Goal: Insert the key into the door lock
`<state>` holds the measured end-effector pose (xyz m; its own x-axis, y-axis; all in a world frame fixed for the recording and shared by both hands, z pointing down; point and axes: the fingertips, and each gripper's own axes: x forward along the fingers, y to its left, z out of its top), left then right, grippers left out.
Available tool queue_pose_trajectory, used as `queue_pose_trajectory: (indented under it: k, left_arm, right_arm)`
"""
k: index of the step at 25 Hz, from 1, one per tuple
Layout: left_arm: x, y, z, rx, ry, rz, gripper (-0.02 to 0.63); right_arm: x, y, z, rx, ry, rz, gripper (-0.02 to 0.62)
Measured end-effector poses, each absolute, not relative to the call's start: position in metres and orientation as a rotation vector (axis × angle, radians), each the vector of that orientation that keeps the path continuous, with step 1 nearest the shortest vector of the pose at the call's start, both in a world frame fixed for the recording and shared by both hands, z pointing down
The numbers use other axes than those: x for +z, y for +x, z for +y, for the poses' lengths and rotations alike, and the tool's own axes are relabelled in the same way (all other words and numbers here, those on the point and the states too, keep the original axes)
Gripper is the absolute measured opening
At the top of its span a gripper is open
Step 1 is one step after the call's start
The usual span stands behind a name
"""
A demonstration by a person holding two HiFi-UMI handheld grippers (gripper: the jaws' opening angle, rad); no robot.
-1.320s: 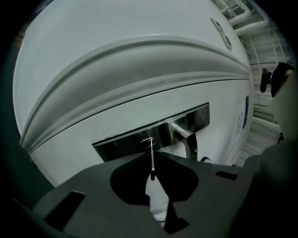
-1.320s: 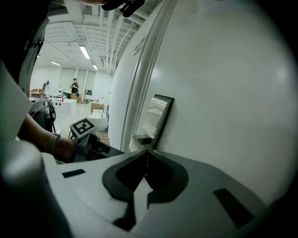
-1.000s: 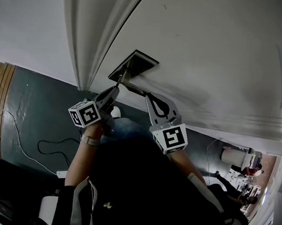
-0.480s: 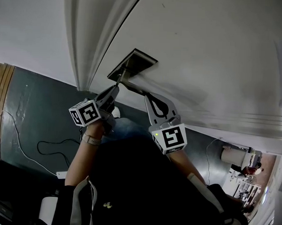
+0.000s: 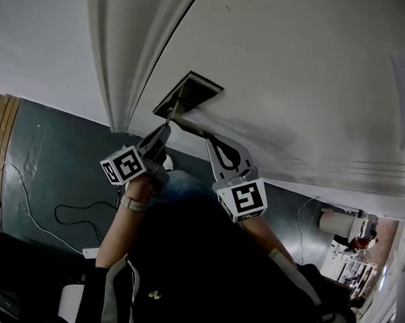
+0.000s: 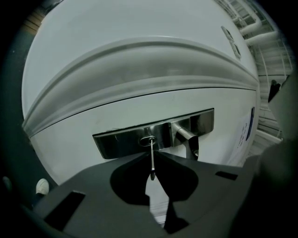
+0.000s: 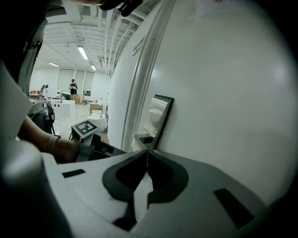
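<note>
A steel lock plate (image 5: 189, 92) sits on the white door (image 5: 306, 82). In the left gripper view a thin silver key (image 6: 152, 161) stands on edge, its tip at the keyhole (image 6: 147, 139) in the plate (image 6: 118, 143). My left gripper (image 6: 152, 155) is shut on the key, just below the plate, and it also shows in the head view (image 5: 165, 128). The lever handle (image 6: 187, 138) sticks out to the right of the keyhole. My right gripper (image 5: 211, 139) is shut with nothing between its jaws (image 7: 147, 152), close to the handle's end.
The door frame (image 5: 120, 60) runs along the left of the plate. A dark floor with a cable (image 5: 27, 197) lies below. In the right gripper view the left gripper's marker cube (image 7: 86, 127) and the person's wrist (image 7: 56, 145) are at the left.
Both grippers have stayed almost where they were at the lock. The left gripper's cube has shifted slightly in the head view.
</note>
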<state>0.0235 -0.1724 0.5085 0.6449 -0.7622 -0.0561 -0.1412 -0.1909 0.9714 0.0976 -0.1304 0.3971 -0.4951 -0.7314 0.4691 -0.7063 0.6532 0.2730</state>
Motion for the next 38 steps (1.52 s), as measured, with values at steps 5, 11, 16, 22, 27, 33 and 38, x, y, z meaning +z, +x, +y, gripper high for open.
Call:
queue_pose_trajectory:
  k: [5,11,16,22,27,33,38]
  left_arm:
    - [0.5084,0.0237,-0.1744,-0.667,1.673,-0.741,0.028]
    - [0.5073,0.0262,-0.1776,-0.72,1.617,-0.74,0.028]
    - [0.5073,0.0268,-0.1777,-0.739,1.609,-0.76,0.028]
    - [0.5064,0.0239,-0.1769,-0.732,1.616,-0.76,0.028]
    - [0.5057,0.0242,-0.1763,-0.728,1.62,-0.759,0.028]
    - [0.5066,0.0245,-0.1747,-0.728,1.621,-0.752,0.028]
    - [0.5065,0.0239,-0.17,-0.723,1.629,-0.739,0.028]
  right_arm:
    - [0.397,0.0973,-0.1303,-0.055,1.117,-2.318,0.015]
    - [0.3976,0.0985,-0.1302,-0.046,1.124,-2.321,0.015]
    - [0.3989,0.0994,-0.1292,-0.034,1.127,-2.328,0.016]
    - [0.3972,0.1006,-0.1279,-0.036,1.137,-2.321,0.015]
    - [0.3987,0.1029,-0.1281,-0.029,1.142,-2.317,0.015]
    - [0.3993,0.1042,-0.1301,-0.026,1.148,-2.31,0.016]
    - [0.4009,0.1029,-0.1314,-0.021,1.147,-2.31,0.015]
